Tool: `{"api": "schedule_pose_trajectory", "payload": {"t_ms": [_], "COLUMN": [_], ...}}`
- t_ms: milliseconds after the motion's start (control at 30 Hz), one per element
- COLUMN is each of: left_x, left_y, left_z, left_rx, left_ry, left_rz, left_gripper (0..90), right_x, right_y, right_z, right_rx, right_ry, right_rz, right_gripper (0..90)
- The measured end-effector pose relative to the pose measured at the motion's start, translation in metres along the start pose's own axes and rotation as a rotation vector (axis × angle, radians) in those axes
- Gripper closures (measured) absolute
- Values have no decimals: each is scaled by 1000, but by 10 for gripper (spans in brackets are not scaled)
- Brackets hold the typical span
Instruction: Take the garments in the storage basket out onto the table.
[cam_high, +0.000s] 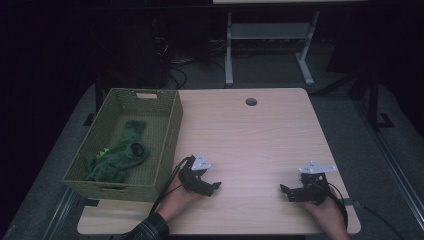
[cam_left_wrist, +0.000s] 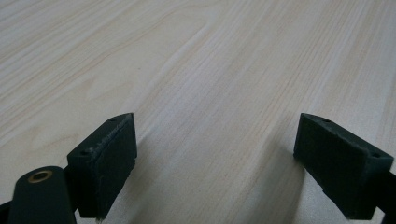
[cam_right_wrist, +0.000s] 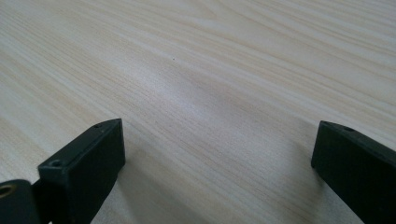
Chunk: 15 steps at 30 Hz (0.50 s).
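Wooden table (cam_high: 260, 135) – green woven basket (cam_high: 167, 145) at its left edge, green cloth toy (cam_high: 120, 155) lying inside. Left gripper (cam_high: 216, 186) just beside the basket, right gripper (cam_high: 283, 189) well apart to the right – both low over bare wood, jaws spread wide, nothing between them.

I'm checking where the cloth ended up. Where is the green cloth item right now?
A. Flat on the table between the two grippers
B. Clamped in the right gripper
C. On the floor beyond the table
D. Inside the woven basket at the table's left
D: the green cloth item lies on the bottom of the woven basket; both grippers rest open on bare table.
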<state>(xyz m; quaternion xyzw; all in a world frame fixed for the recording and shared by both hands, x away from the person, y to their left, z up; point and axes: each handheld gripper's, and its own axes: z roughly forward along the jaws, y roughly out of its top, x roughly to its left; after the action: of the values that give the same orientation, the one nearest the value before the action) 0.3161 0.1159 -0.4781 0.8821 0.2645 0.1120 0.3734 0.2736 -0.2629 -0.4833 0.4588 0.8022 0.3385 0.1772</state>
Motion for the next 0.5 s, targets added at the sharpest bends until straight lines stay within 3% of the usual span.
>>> {"api": "schedule_pose_trajectory", "payload": {"t_ms": [500], "left_x": [-2], "left_y": [6], "left_z": [-4], "left_rx": [74], "left_ry": [-9], "left_rz": [19], "left_gripper": [132], "right_x": [0], "right_y": [0], "right_z": [0], "right_rx": [1], "right_ry": [0], "right_rz": [-1], "right_gripper": [27]}}
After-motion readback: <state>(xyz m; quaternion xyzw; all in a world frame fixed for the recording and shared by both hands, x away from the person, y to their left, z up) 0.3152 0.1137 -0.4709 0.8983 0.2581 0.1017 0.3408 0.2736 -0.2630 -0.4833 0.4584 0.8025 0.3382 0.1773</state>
